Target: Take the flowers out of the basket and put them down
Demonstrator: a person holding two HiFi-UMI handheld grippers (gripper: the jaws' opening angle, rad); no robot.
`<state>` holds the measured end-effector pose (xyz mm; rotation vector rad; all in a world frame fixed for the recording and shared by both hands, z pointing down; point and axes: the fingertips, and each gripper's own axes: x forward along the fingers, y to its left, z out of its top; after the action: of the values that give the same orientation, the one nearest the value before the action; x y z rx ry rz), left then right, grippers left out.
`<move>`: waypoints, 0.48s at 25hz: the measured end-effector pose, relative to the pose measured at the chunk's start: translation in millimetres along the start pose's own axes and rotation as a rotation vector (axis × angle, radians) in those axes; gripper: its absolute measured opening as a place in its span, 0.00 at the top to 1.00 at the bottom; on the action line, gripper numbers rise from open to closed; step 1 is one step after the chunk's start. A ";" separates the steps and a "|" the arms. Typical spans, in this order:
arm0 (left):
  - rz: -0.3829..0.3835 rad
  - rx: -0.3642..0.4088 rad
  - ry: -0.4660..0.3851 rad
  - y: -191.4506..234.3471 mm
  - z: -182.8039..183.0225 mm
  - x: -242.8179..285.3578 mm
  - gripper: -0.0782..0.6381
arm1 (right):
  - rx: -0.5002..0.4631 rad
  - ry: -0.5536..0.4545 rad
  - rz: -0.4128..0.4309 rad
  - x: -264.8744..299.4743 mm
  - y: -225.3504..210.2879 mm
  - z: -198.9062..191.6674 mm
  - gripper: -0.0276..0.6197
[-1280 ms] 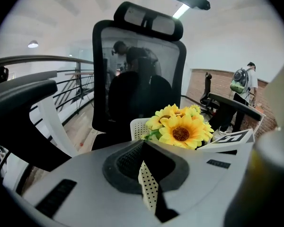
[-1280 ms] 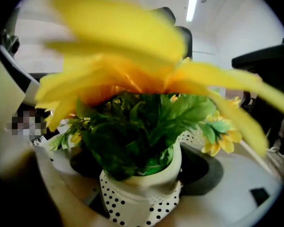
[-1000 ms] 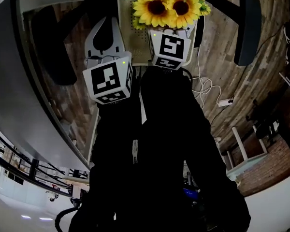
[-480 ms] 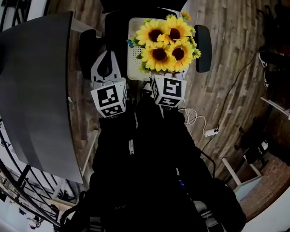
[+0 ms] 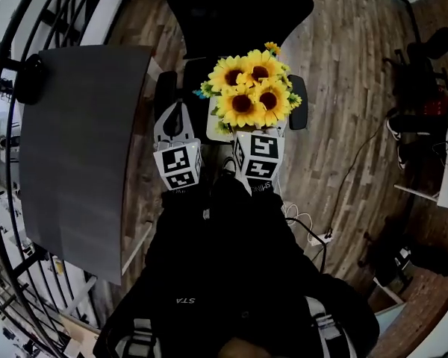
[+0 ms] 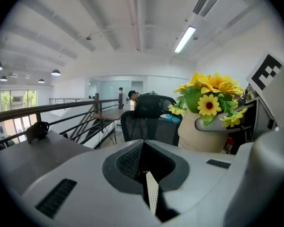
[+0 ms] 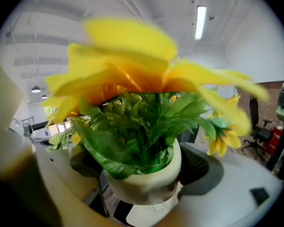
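A bunch of yellow sunflowers (image 5: 250,92) stands in a cream pot (image 7: 144,181). My right gripper (image 5: 254,127) is shut on that pot, with the jaws pressed against its lower wall, and holds it upright over a chair. The blooms (image 7: 132,65) fill the right gripper view. My left gripper (image 5: 176,116) hangs just left of the flowers, jaws shut together on nothing. From the left gripper view the flowers (image 6: 210,91) and pot (image 6: 199,136) appear at the right. No basket is in sight.
A dark grey table (image 5: 82,148) lies to the left, with a black railing (image 5: 15,36) beyond it. A black office chair (image 5: 235,6) with armrests (image 5: 299,103) stands under the flowers. A power strip and white cable (image 5: 313,237) lie on the wooden floor.
The head view has swung, so both grippers and the flowers now look smaller and sit nearer the centre. The right gripper still holds the pot; the left stays beside it.
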<state>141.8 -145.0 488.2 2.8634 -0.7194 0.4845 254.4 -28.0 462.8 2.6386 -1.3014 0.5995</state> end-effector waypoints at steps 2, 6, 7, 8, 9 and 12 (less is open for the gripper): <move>0.014 0.024 -0.022 -2.1 13.3 -15.0 0.89 | 0.011 0.001 0.019 -12.9 7.2 9.6 0.23; 0.025 0.020 -0.073 -8.0 44.2 -47.0 0.89 | -0.024 -0.024 0.077 -42.6 20.6 33.0 0.23; 0.032 0.023 -0.089 -6.4 52.0 -56.0 0.89 | -0.030 -0.035 0.092 -48.9 25.9 40.1 0.23; 0.046 0.026 -0.108 -3.3 59.7 -65.2 0.89 | -0.037 -0.047 0.105 -54.4 32.0 47.4 0.23; 0.064 0.029 -0.130 -0.3 67.1 -74.1 0.89 | -0.045 -0.059 0.119 -59.1 37.6 54.3 0.23; 0.117 0.033 -0.175 -3.5 80.3 -91.2 0.89 | -0.066 -0.081 0.168 -69.1 44.8 67.8 0.23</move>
<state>89.4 -120.1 381.4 2.9328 -0.9191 0.2645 201.0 -25.1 370.4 2.5425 -1.5501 0.4656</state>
